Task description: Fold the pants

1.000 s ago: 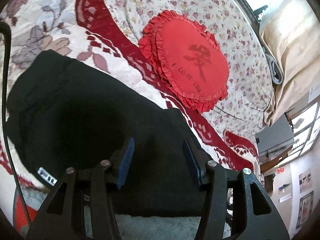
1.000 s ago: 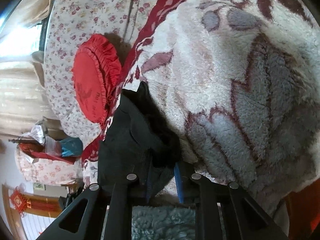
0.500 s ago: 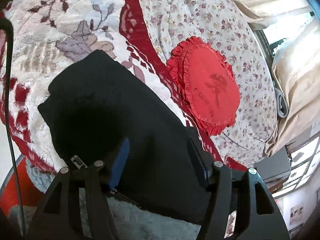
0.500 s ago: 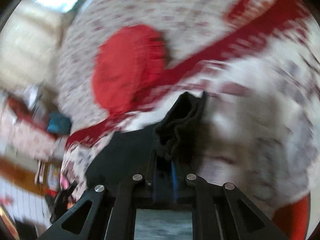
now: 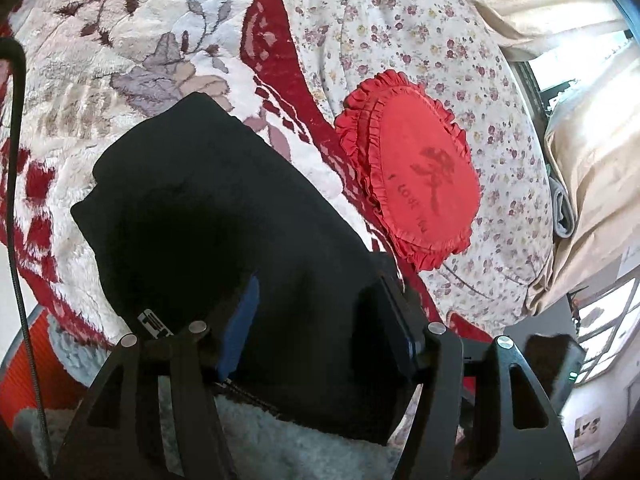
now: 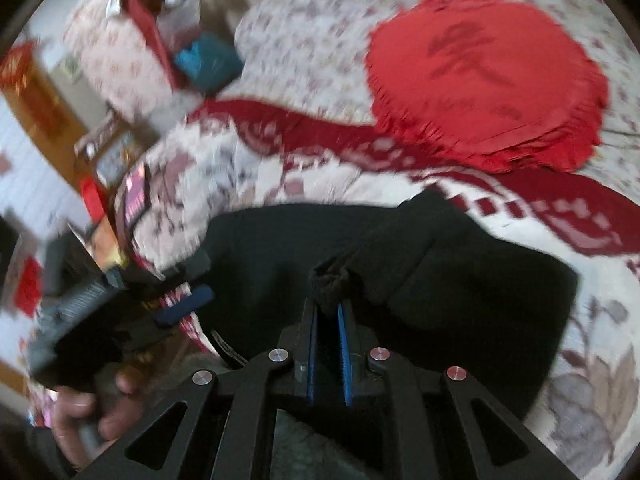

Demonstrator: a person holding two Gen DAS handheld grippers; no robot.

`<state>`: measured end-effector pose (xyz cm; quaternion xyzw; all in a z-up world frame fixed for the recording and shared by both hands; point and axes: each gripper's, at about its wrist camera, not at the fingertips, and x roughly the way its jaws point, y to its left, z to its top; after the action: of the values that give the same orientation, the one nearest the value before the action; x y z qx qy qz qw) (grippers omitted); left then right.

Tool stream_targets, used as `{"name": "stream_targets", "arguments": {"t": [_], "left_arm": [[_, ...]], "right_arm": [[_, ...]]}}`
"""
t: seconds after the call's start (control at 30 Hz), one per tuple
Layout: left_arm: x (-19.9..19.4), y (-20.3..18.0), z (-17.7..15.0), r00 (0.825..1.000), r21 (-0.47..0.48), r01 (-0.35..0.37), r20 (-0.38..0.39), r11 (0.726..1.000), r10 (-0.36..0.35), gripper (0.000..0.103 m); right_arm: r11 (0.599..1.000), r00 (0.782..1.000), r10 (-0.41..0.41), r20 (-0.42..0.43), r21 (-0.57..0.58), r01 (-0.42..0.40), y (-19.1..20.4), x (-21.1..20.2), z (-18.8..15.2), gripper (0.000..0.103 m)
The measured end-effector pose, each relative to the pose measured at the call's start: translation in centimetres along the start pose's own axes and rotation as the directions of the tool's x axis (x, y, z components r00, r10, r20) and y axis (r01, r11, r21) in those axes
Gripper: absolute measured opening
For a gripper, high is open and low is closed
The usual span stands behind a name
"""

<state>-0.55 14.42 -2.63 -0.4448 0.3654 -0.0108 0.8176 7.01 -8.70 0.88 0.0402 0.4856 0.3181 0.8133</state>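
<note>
While your left gripper (image 5: 316, 316) hangs with its fingers spread above the black pants (image 5: 224, 216), your right gripper (image 6: 328, 312) pinches a bunched fold of the same pants (image 6: 400, 264). They lie folded on the plush floral blanket (image 5: 120, 52), near the red ruffled cushion (image 5: 420, 184) on the flowered bedspread (image 5: 400, 32).
</note>
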Motion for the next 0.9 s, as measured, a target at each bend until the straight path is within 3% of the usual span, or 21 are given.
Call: {"name": "stream_targets", "arguments": {"t": [0.27,0.37,0.43,0.53,0.6,0.67,0.73,0.8,0.87,0.9], "left_arm": [[0.3,0.1,0.0,1.0,-0.01,-0.011,-0.012,1.0,0.011,0.059],[0.3,0.0,0.0,1.0,-0.004,-0.019,-0.012,1.0,0.019,0.059],[0.4,-0.2,0.1,1.0,0.001,-0.028,-0.014,1.0,0.028,0.059],[0.8,-1.2,0.0,0.998,0.049,-0.06,-0.022,0.997,0.061,0.059],[1.8,-3.5,-0.5,0.995,0.175,-0.068,-0.057,0.982,0.079,0.059],[3.4,-6.6,-1.6,0.988,0.348,-0.047,-0.123,0.936,0.095,0.059],[5.3,-9.8,-2.8,0.973,0.53,-0.004,-0.195,0.848,0.126,0.059],[6.8,-12.3,-4.5,0.964,0.668,0.037,-0.22,0.744,0.149,0.059],[7.8,-13.6,-5.7,0.959,0.728,0.081,-0.244,0.681,0.146,0.045],[8.3,-13.8,-6.0,0.953,0.735,0.089,-0.259,0.672,0.158,0.028]], "right_arm": [[0.996,0.99,0.069,-0.12,-0.05,-0.075,1.3,4.2,-2.1,0.006],[0.988,0.974,0.153,-0.169,-0.011,-0.157,1.2,4.3,-2.9,0.006],[0.972,0.961,0.237,-0.141,0.021,-0.236,0.9,2.4,-3.5,0.006],[0.963,0.968,0.251,-0.012,0.1,-0.249,-1.5,-1.2,-3.5,0.006],[0.956,0.974,0.213,0.075,0.19,-0.223,-4.3,-3.4,-3.5,0.007],[0.957,0.988,0.098,0.12,0.262,-0.127,-7.0,-5.0,-3.5,0.008],[0.948,0.989,-0.109,0.097,0.309,0.074,-9.4,-6.1,-3.4,0.008],[0.937,0.978,-0.187,0.095,0.317,0.148,-11.1,-6.8,-3.4,0.008],[0.934,0.975,-0.193,0.113,0.327,0.146,-12.2,-6.9,-3.3,0.008],[0.932,0.975,-0.187,0.12,0.337,0.137,-12.6,-6.9,-3.2,0.008]]}}
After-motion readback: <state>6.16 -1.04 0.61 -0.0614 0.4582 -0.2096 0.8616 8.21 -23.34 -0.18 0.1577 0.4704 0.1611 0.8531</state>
